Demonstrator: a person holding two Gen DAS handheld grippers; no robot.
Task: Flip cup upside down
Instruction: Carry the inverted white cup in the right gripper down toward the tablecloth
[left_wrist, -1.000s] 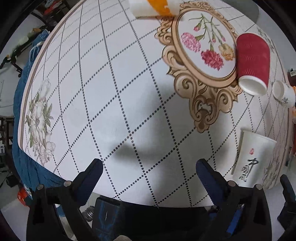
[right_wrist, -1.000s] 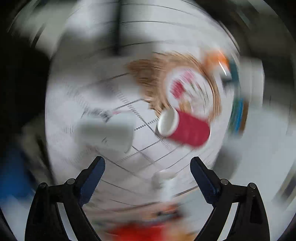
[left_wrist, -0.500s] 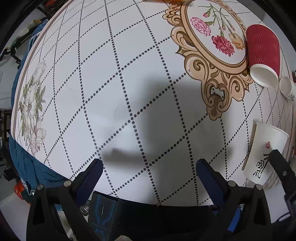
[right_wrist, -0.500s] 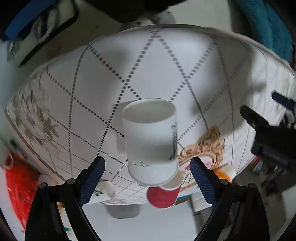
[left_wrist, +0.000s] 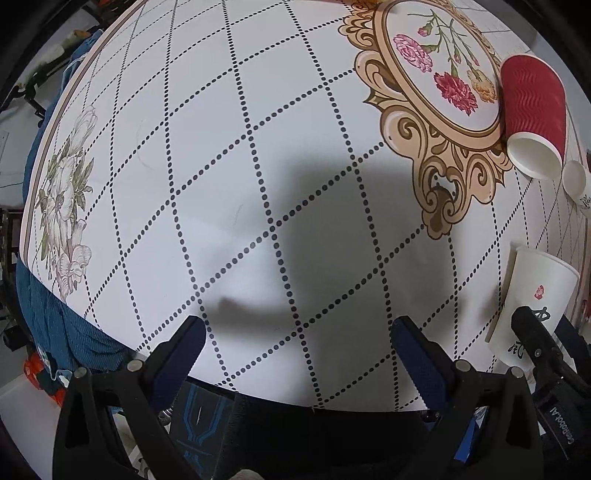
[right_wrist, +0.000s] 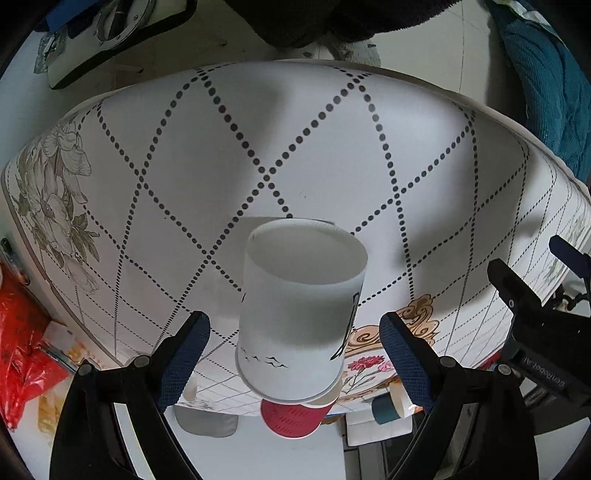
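White paper cup (right_wrist: 301, 314) standing on the patterned table (right_wrist: 207, 155), centred in the gap between the right gripper's (right_wrist: 295, 325) two blue-padded fingers (right_wrist: 184, 350). Clear space on both sides of the cup wall; neither pad touching. Jaws spread wide, holding nothing. Right wrist camera turned over, so the scene reads inverted: table edge toward the top, cup's wide rim toward the bottom of the view, narrower recessed end toward the table. Black brush lettering and small bird marks on the cup wall.

From the left wrist view, same white paper cup (left_wrist: 535, 295) near the table edge, with one black finger of the right gripper (left_wrist: 535, 343) crossing its lower part. Red ribbed cup (left_wrist: 533, 118) lying on its side beyond the white cup, against the rim of the printed floral medallion (left_wrist: 439, 77), open mouth toward the white cup. Small white cup (left_wrist: 576, 181) just beside the red cup's mouth, also tipped over.

Left gripper (left_wrist: 295, 347) well apart from the white cup, over bare dotted tablecloth. Jaws wide open, nothing between them.
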